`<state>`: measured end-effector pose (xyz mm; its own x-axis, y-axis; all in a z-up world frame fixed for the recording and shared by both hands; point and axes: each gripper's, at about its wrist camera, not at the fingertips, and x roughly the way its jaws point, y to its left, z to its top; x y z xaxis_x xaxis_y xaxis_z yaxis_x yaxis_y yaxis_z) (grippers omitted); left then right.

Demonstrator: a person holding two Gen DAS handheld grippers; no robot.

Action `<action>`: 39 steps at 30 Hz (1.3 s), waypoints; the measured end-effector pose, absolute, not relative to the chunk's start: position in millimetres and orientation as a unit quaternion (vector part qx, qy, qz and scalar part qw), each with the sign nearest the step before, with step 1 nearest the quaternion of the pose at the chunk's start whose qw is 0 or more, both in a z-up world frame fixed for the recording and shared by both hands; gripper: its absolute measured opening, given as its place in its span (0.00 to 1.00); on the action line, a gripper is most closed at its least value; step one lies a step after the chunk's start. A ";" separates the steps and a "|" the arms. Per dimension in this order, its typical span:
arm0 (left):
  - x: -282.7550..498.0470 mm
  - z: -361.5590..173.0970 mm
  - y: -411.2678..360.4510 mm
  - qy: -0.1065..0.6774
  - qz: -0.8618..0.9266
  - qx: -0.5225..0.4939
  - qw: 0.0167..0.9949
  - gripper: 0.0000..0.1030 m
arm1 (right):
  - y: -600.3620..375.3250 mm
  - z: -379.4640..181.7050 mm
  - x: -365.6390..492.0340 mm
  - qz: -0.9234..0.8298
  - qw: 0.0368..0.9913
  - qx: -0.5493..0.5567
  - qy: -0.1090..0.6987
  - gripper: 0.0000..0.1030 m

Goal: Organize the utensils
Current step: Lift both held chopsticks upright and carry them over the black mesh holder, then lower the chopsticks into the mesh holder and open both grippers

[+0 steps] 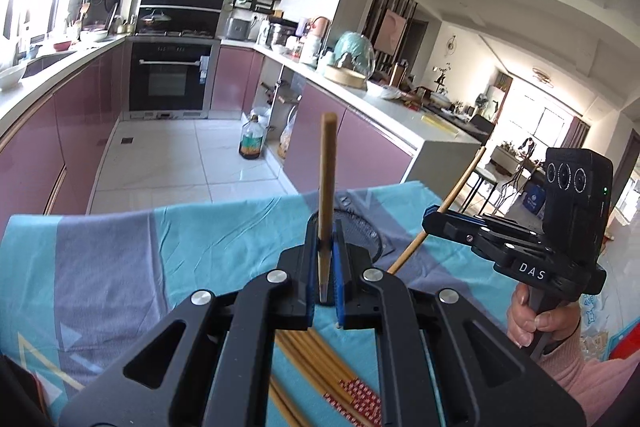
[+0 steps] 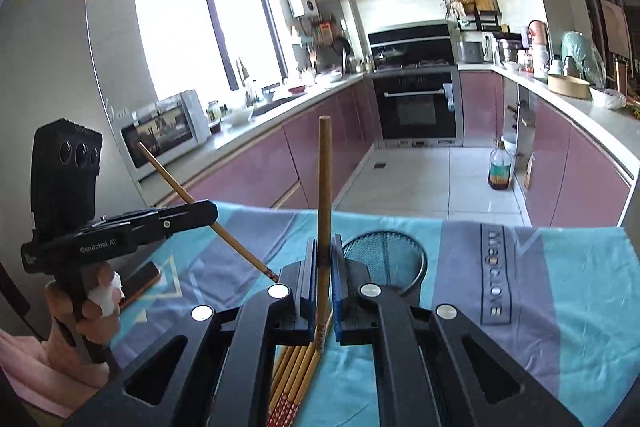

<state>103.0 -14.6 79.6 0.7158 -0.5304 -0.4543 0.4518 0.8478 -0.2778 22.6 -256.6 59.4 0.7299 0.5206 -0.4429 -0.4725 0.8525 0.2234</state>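
Slender wooden chopsticks (image 1: 327,187) in both jaws

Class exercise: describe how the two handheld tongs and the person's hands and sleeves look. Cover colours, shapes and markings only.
Both tongs are matte black linkages with silver round rivets and blue finger pads. The left tongs read "GenRoboLAI" in white; the right tongs read "DAS". Each carries a black camera block with three round lenses. Pink sleeves cover the wrists; a hand grips each handle.
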 end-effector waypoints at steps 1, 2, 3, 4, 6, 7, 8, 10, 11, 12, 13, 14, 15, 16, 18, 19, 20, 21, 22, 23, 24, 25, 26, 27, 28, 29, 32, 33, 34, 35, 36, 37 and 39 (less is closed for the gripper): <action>104.8 84.6 -16.9 0.262 -0.267 -0.073 0.924 0.07 | -259.0 64.7 24.3 0.268 0.930 0.049 0.246 0.05; 106.0 90.7 -18.9 0.258 -0.269 -0.074 0.925 0.07 | -259.9 69.2 25.1 0.269 0.931 0.051 0.241 0.05; 107.8 96.6 -21.2 0.252 -0.272 -0.074 0.926 0.07 | -262.1 75.1 26.6 0.273 0.932 0.054 0.234 0.05; 109.7 102.8 -23.5 0.248 -0.275 -0.075 0.926 0.07 | -264.1 81.2 29.0 0.275 0.932 0.056 0.229 0.05; 113.2 115.1 -28.7 0.240 -0.279 -0.074 0.927 0.07 | -266.1 90.8 29.8 0.276 0.935 0.054 0.217 0.05; 114.5 120.8 -31.6 0.235 -0.281 -0.072 0.928 0.07 | -267.2 97.1 30.8 0.276 0.937 0.050 0.209 0.05; 115.9 126.6 -34.2 0.231 -0.283 -0.071 0.928 0.07 | -268.4 102.6 31.7 0.274 0.939 0.046 0.201 0.05; 119.9 138.1 -41.0 0.223 -0.287 -0.069 0.929 0.07 | -273.5 111.4 34.8 0.270 0.942 0.044 0.192 0.05; 122.0 143.1 -44.4 0.220 -0.290 -0.069 0.929 0.07 | -275.3 114.4 37.0 0.269 0.944 0.043 0.188 0.05; 124.4 147.8 -47.6 0.217 -0.290 -0.068 0.929 0.07 | -277.8 118.6 40.1 0.263 0.946 0.042 0.183 0.05; 127.0 152.0 -51.3 0.215 -0.290 -0.066 0.930 0.07 | -279.4 120.0 42.4 0.259 0.948 0.039 0.180 0.05; 130.8 155.6 -55.8 0.213 -0.291 -0.065 0.930 0.07 | -281.2 120.4 44.3 0.256 0.949 0.037 0.178 0.05; 134.1 157.9 -60.8 0.212 -0.292 -0.063 0.931 0.07 | -283.3 120.2 47.9 0.254 0.949 0.039 0.180 0.05; 137.7 158.6 -65.0 0.211 -0.291 -0.060 0.931 0.07 | -285.1 118.9 52.3 0.252 0.949 0.040 0.183 0.05; 144.8 159.0 -75.8 0.215 -0.288 -0.054 0.932 0.07 | -286.4 112.9 59.7 0.244 0.950 0.036 0.191 0.05; 148.6 157.8 -81.5 0.219 -0.288 -0.051 0.931 0.07 | -286.4 108.0 64.0 0.242 0.949 0.035 0.197 0.05; 152.4 155.2 -85.8 0.226 -0.285 -0.048 0.930 0.07 | -286.8 103.0 70.3 0.242 0.947 0.034 0.207 0.05; 157.0 150.0 -88.6 0.233 -0.283 -0.047 0.929 0.07 | -286.1 97.4 74.8 0.241 0.946 0.034 0.217 0.05; 162.9 144.6 -92.2 0.242 -0.283 -0.045 0.927 0.07 | -283.9 90.9 78.6 0.239 0.944 0.032 0.226 0.05; 166.8 138.6 -96.1 0.253 -0.282 -0.044 0.925 0.07 | -281.5 84.6 82.7 0.238 0.942 0.029 0.236 0.05; 171.5 132.2 -97.9 0.262 -0.282 -0.043 0.922 0.07 | -279.2 78.1 87.4 0.237 0.939 0.026 0.247 0.05; 176.3 125.2 -99.8 0.271 -0.283 -0.041 0.919 0.07 | -276.5 73.0 91.1 0.236 0.937 0.024 0.257 0.05; 179.9 118.7 -103.3 0.282 -0.281 -0.040 0.916 0.07 | -274.9 65.3 96.8 0.235 0.933 0.020 0.272 0.05; 186.0 109.5 -102.9 0.291 -0.281 -0.039 0.914 0.07 | -272.2 60.1 98.3 0.236 0.930 0.018 0.282 0.05; 190.8 102.2 -104.6 0.300 -0.281 -0.037 0.911 0.07 | -270.2 54.0 102.2 0.236 0.926 0.015 0.295 0.05; 195.4 95.2 -106.1 0.309 -0.281 -0.037 0.908 0.07 | -268.1 48.3 106.3 0.236 0.922 0.013 0.308 0.05; 212.2 74.1 -107.4 0.328 -0.279 -0.034 0.902 0.07 | -263.5 39.8 114.9 0.231 0.914 0.005 0.333 0.05; 217.7 66.7 -106.3 0.332 -0.278 -0.033 0.901 0.07 | -262.5 36.1 118.9 0.230 0.911 0.004 0.342 0.05; 221.4 59.5 -103.0 0.339 -0.277 -0.035 0.898 0.07 | -261.5 34.4 121.6 0.227 0.910 0.004 0.347 0.05; 225.3 55.2 -103.1 0.342 -0.275 -0.035 0.898 0.08 | -261.3 31.3 125.8 0.224 0.909 0.003 0.351 0.05; 229.2 51.8 -103.1 0.345 -0.273 -0.035 0.897 0.08 | -261.6 31.1 127.6 0.223 0.909 0.006 0.353 0.06; 232.8 48.5 -103.1 0.348 -0.271 -0.034 0.897 0.08 | -262.8 30.1 130.5 0.220 0.909 0.011 0.355 0.06; 243.9 40.9 -101.1 0.351 -0.268 -0.034 0.896 0.08 | -265.3 28.4 135.9 0.214 0.909 0.018 0.358 0.06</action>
